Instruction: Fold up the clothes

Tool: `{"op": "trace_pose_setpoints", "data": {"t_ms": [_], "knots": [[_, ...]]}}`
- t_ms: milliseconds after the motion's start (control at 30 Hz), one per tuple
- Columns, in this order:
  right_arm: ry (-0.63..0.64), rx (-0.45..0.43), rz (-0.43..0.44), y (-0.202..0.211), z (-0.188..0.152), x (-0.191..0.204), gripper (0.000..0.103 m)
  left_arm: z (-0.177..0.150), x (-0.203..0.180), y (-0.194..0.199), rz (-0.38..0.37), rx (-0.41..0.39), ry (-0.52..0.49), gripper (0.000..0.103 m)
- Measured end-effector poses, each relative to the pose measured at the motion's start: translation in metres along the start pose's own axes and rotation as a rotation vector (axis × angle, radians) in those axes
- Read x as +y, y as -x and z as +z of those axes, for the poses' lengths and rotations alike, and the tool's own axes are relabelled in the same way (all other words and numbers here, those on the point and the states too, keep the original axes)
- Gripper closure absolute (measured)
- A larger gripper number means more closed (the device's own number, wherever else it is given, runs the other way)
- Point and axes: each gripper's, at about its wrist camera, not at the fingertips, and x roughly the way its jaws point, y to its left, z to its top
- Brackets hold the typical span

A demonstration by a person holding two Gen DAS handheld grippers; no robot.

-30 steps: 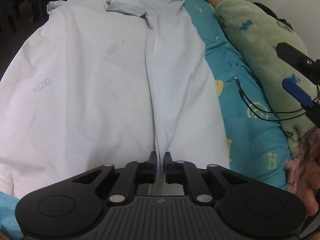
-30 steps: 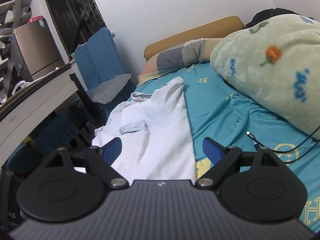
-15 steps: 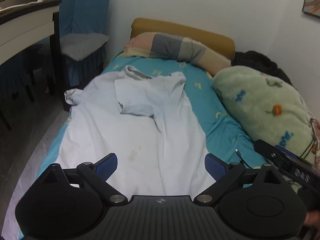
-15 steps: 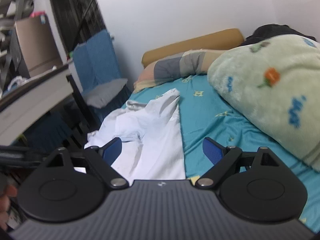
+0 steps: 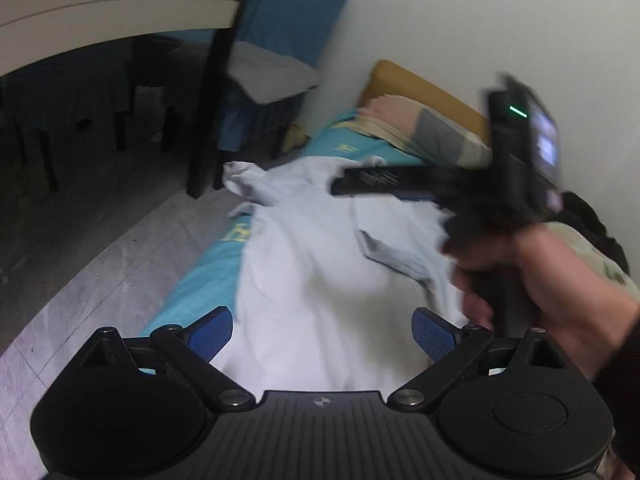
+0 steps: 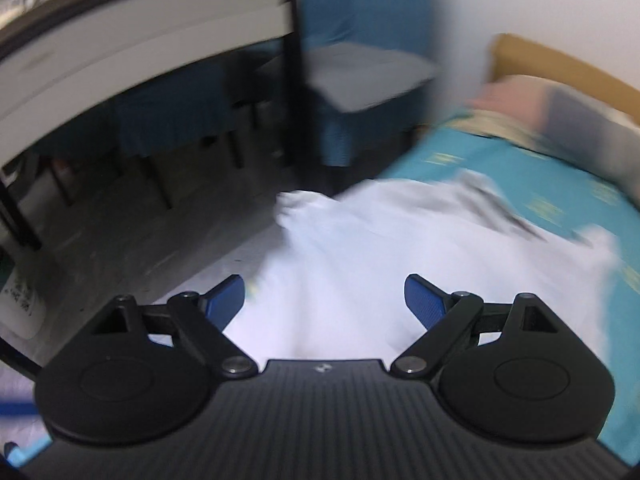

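A white T-shirt lies flat on the teal bedsheet, its right side folded over toward the middle and one sleeve hanging off the bed's left edge. It also shows, blurred, in the right wrist view. My left gripper is open and empty above the shirt's lower part. My right gripper is open and empty above the shirt; in the left wrist view it appears side-on, held in a hand over the shirt's upper right.
A striped pillow and yellow headboard lie at the bed's far end. A green plush blanket is on the right. A blue-covered chair and a desk stand left of the bed over grey floor.
My left gripper let go of the shirt's folded edge, opened and lifted back. Both grippers swung left toward the bed's left edge, and the right gripper moved in over the shirt.
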Motion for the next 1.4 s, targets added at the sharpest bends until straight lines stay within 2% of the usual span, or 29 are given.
{"op": "trace_pose_setpoints", "data": {"t_ms": [133, 300, 333, 400, 467, 500, 533, 567, 667, 800, 933, 1000, 1067, 1167, 1267, 1300, 1367, 1400], "knots": [[0.129, 0.065, 0.002, -0.114, 0.036, 0.04, 0.015, 0.001, 0.029, -0.032, 0.055, 0.027, 0.109, 0.006], [0.214, 0.121, -0.035, -0.226, 0.048, 0.06, 0.015, 0.003, 0.066, -0.073, 0.123, 0.062, 0.248, 0.007], [0.222, 0.133, -0.057, -0.243, 0.047, 0.062, 0.024, 0.003, 0.073, -0.081, 0.137, 0.069, 0.276, 0.007], [0.212, 0.176, -0.107, -0.272, 0.049, 0.061, 0.029, 0.004, 0.087, -0.097, 0.164, 0.083, 0.331, 0.008], [0.171, 0.232, -0.158, -0.288, 0.053, 0.055, 0.041, 0.003, 0.086, -0.105, 0.186, 0.077, 0.321, 0.01], [0.169, 0.213, -0.161, -0.281, 0.055, 0.053, 0.059, 0.004, 0.083, -0.11, 0.199, 0.077, 0.305, 0.012], [0.166, 0.195, -0.163, -0.275, 0.056, 0.051, 0.082, 0.004, 0.081, -0.113, 0.207, 0.08, 0.3, 0.014], [0.164, 0.177, -0.166, -0.269, 0.057, 0.049, 0.091, 0.005, 0.08, -0.114, 0.206, 0.076, 0.304, 0.015], [0.146, 0.109, -0.166, -0.244, 0.063, 0.042, 0.096, 0.005, 0.079, -0.108, 0.216, 0.037, 0.31, 0.015], [0.015, -0.104, -0.125, -0.152, 0.077, 0.009, 0.097, 0.005, 0.077, -0.093, 0.22, -0.018, 0.312, 0.015], [-0.141, -0.325, -0.16, -0.058, 0.079, -0.051, 0.097, 0.006, 0.07, -0.074, 0.193, -0.055, 0.306, 0.015], [-0.229, -0.416, -0.219, -0.02, 0.068, -0.088, 0.097, 0.006, 0.063, -0.067, 0.186, -0.066, 0.287, 0.015], [-0.329, -0.468, -0.273, 0.001, 0.046, -0.131, 0.097, 0.005, 0.055, -0.063, 0.179, -0.072, 0.261, 0.014], [-0.465, -0.46, -0.366, 0.005, 0.0, -0.192, 0.095, 0.004, 0.042, -0.063, 0.159, -0.066, 0.219, 0.014], [-0.593, -0.344, -0.422, -0.007, -0.046, -0.239, 0.091, 0.001, 0.031, -0.072, 0.138, -0.034, 0.173, 0.014], [-0.63, -0.293, -0.419, -0.01, -0.059, -0.25, 0.086, 0.0, 0.028, -0.075, 0.131, -0.029, 0.163, 0.014], [-0.661, -0.229, -0.408, -0.012, -0.079, -0.261, 0.069, -0.001, 0.02, -0.081, 0.124, -0.023, 0.143, 0.014], [-0.654, -0.222, -0.408, -0.009, -0.086, -0.26, 0.056, -0.001, 0.016, -0.083, 0.122, -0.022, 0.131, 0.014]]}}
